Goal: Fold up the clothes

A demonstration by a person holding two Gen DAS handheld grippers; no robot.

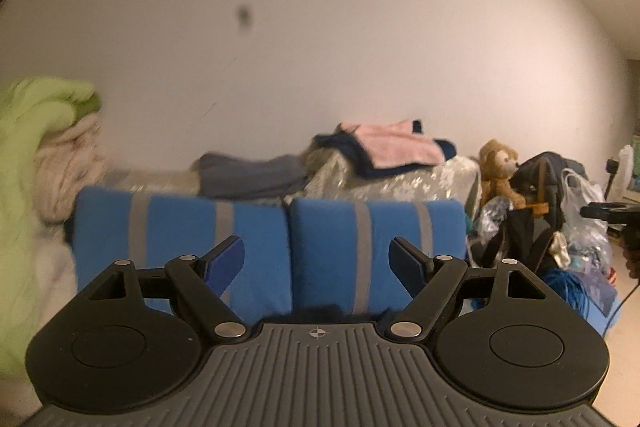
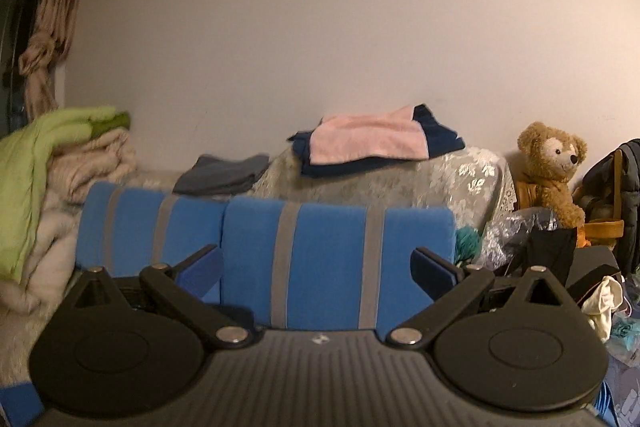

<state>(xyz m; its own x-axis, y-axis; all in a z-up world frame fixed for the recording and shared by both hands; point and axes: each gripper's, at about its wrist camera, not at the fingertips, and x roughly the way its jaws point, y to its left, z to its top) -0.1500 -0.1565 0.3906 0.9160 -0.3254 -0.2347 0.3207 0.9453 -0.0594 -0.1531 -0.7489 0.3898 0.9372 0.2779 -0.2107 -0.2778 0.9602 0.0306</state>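
Left gripper [image 1: 317, 259] jaws wide, empty, right gripper [image 2: 316, 269] jaws wide, empty, both facing blue grey-striped cushions [image 2: 336, 259], pink and navy folded clothes [image 2: 372, 145] behind, teddy bear [image 2: 554, 169] at right.

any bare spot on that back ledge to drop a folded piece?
Only the lace-covered stretch between the pink and navy pile and the teddy bear. The grey folded garment fills the dip on the left. Beyond the bear, bags crowd everything. Both tools are open and hold nothing.
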